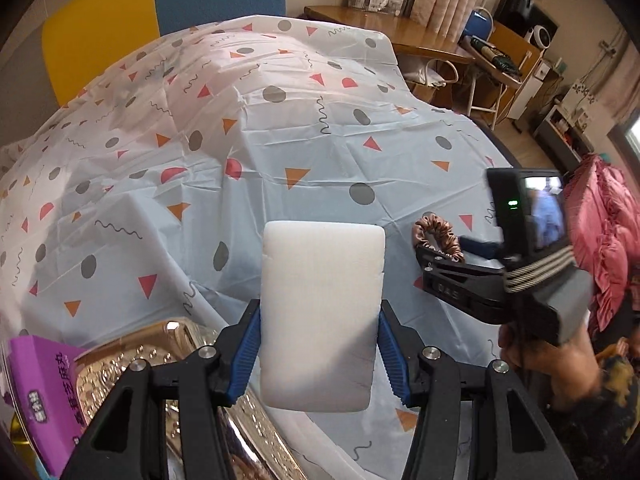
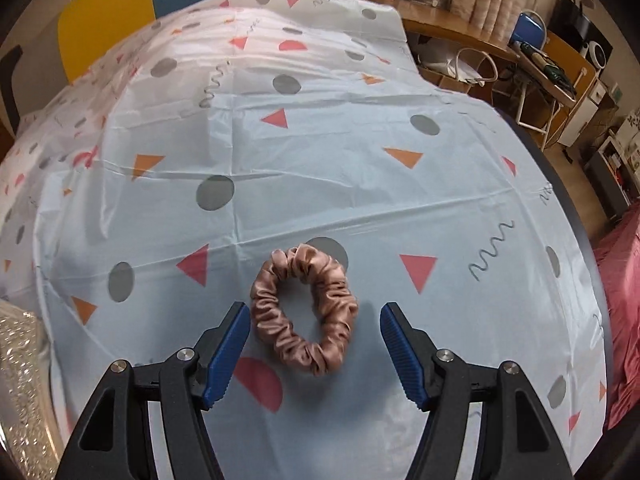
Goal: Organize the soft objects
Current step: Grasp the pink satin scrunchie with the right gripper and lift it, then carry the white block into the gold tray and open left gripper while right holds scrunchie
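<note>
— What's near my left gripper?
— It clamps the white sponge above the foil tray and purple box.
— Right gripper?
— Jaws apart around the scrunchie lying on the tablecloth.

The right gripper tilts down over the table, its blue ribbed pads standing apart on either side of a rose-brown satin scrunchie — the left pad just beside the ring's edge, the right one a little clear of it. The scrunchie lies flat on the pale patterned tablecloth, overlapping a grey dot. At the far left edge sits part of a shiny embossed tray — its contents can't be made out.
</note>
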Demonstrator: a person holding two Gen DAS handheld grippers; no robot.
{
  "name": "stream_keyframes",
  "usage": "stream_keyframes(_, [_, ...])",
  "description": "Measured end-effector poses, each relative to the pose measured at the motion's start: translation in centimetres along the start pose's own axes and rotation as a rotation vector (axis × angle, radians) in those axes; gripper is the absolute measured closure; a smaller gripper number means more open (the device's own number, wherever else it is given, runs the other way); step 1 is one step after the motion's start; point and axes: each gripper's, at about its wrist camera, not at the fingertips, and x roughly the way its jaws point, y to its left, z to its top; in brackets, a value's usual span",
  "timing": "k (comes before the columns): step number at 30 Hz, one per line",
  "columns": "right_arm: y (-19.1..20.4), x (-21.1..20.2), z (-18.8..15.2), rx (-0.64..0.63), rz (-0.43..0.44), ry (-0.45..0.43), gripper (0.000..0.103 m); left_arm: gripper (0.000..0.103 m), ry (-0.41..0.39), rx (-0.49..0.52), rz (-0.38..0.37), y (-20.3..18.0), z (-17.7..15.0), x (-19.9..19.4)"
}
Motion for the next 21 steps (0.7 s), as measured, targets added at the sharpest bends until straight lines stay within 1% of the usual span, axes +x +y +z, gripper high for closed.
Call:
stream_keyframes(1, [0.1,0.6,-0.1,-0.006,0.011,0.027,0.060,0.047,0.002,-0.002,-0.011,0.0,-0.1,0.0])
stream_keyframes(2, [0.2,0.2,-0.3,-0.010,0.005,-0.002,0.072,0.047,0.001,-0.003,-0.011,0.0,-0.1,0.0])
stream_keyframes(3, [0.2,0.1,-0.6,-0.016,0.011,-0.001,0.083,0.047,-0.002,-0.006,-0.008,-0.1,0.0,0.0])
stream_keyframes(4, [0.2,-0.1,-0.9,-0.014,0.023,0.006,0.083,0.047,-0.005,-0.017,-0.008,0.0,0.3,0.0])
stream_keyframes(7, [0.3,-0.8,-2.7,-0.044,0.031,0.015,0.084,0.047,-0.024,-0.087,-0.043,0.6,1.5,-0.1])
stream_keyframes(11, [0.8,-2.0,-5.4,-0.074,0.081,0.046,0.083,0.047,-0.084,-0.177,-0.032,2.8,2.7,-1.6])
stream_keyframes(12, [1.0,-2.2,-6.1,-0.091,0.083,0.045,0.081,0.047,-0.103,-0.199,-0.022,3.5,2.8,-2.3])
stream_keyframes(15, [1.8,-2.7,-7.7,-0.145,0.061,0.002,0.080,0.047,-0.177,-0.269,0.023,6.6,2.6,-4.9])
stream_keyframes(18, [1.7,-2.8,-8.3,-0.131,0.058,-0.021,0.080,0.047,-0.241,-0.329,0.067,10.0,1.9,-8.0])
stream_keyframes(21, [1.8,-2.8,-8.4,-0.138,0.054,-0.034,0.080,0.047,-0.292,-0.372,0.134,13.5,0.8,-10.8])
